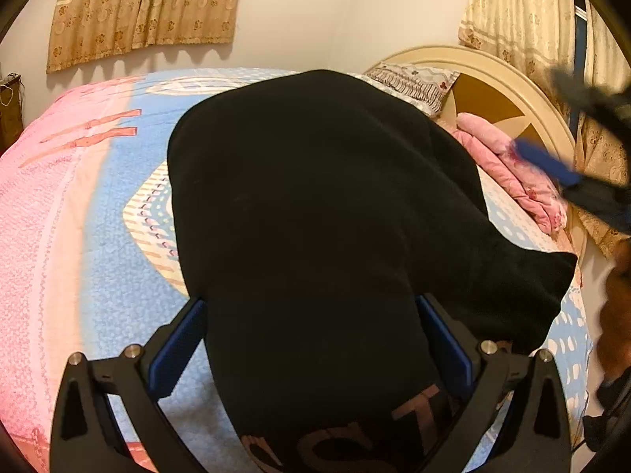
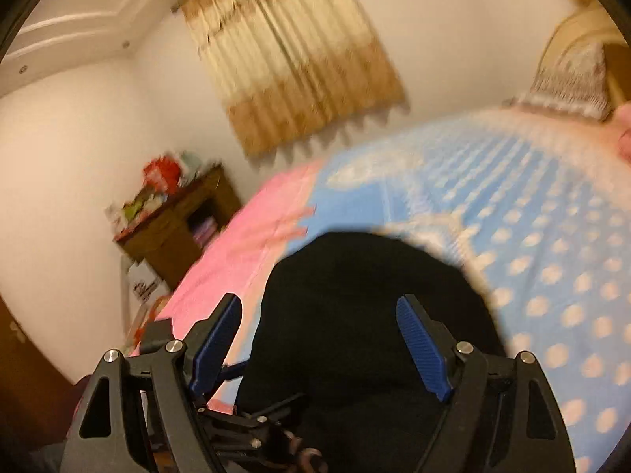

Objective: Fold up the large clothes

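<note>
Now the left gripper (image 1: pixel 311 339) straddles the black fabric garment (image 1: pixel 315 197) (grip unclear); at three o'clock, the right gripper (image 2: pixel 319 335) gapes empty.

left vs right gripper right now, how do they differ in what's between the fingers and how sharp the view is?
1. The left gripper has the black garment bunched between its blue pads, filling the gap; the right gripper stands open with the garment lying beyond it, ungripped.
2. The left wrist view is sharp; the right wrist view is motion-blurred.
3. The left looks toward the headboard; the right looks toward the wooden cabinet.

Shared: both stand wide over the same bed.
</note>
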The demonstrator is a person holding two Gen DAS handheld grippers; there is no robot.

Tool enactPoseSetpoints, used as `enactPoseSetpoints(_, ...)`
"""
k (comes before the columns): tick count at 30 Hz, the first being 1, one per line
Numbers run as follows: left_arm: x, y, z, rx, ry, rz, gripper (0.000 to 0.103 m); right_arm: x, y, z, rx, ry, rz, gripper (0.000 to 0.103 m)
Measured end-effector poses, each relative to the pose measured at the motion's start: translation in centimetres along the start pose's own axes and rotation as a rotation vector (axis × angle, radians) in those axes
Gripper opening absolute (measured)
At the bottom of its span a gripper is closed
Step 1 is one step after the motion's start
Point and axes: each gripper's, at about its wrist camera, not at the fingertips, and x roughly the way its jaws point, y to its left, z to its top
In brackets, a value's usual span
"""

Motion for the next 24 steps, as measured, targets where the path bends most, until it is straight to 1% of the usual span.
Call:
enactPoseSetpoints(2,-1.4,0.2,0.1,-0.011,-0.038,0.0,0.103,2.9,-1.3,-0.6,0.023,0.072,-0.051,0.081)
enactPoseSetpoints(3,-2.5,0.2,0.2,-0.008,-0.081,0.006,0.103,4.9,-2.8,-1.4,0.063,0.14,-0.044,0.081)
enactPoseSetpoints(4,-4.0,0.3,0.2,0.001,-0.141,0.018,0.103,5.8,-3.6,-2.0,0.081,0.155,-0.042,0.08)
enactPoseSetpoints(5,-4.9,0.4,0.2,0.009,-0.177,0.023,0.103,6.1,-4.5,-2.7,0.085,0.148,-0.045,0.08)
enactPoseSetpoints(6,-5.4,0.5,0.2,0.017,-0.194,0.033,0.103,6.2,-5.1,-3.1,0.067,0.139,-0.047,0.08)
enactPoseSetpoints(7,-5.3,0.5,0.3,0.026,-0.182,0.049,0.103,6.2,-5.4,-3.3,0.058,0.134,-0.042,0.08)
enactPoseSetpoints(9,-3.7,0.5,0.3,0.047,-0.105,0.066,0.103,6.2,-6.1,-3.6,0.06,0.133,-0.015,0.08)
enactPoseSetpoints(12,-1.9,1.4,0.2,-0.007,-0.05,0.008,0.103,6.5,-7.3,-3.5,0.055,0.143,0.0,0.08)
enactPoseSetpoints(13,-1.3,1.9,0.3,-0.043,-0.022,-0.021,0.103,6.2,-7.8,-4.2,0.054,0.142,0.006,0.08)
enactPoseSetpoints(14,-1.0,2.0,0.3,-0.056,-0.01,-0.037,0.103,6.4,-8.3,-4.3,0.058,0.138,0.012,0.08)
enactPoseSetpoints(17,-0.2,1.4,0.3,-0.033,-0.009,-0.036,0.103,6.5,-9.3,-4.7,0.071,0.114,0.039,0.079)
enactPoseSetpoints(20,1.0,1.3,0.5,-0.062,-0.003,-0.055,0.103,6.5,-10.2,-5.2,0.079,0.079,0.064,0.079)
enactPoseSetpoints(22,1.3,0.9,0.3,-0.045,-0.016,-0.038,0.103,6.6,-10.7,-5.6,0.08,0.057,0.074,0.079)
enactPoseSetpoints(24,1.2,0.7,0.3,-0.051,-0.024,-0.028,0.103,6.7,-10.9,-5.7,0.081,0.044,0.078,0.079)
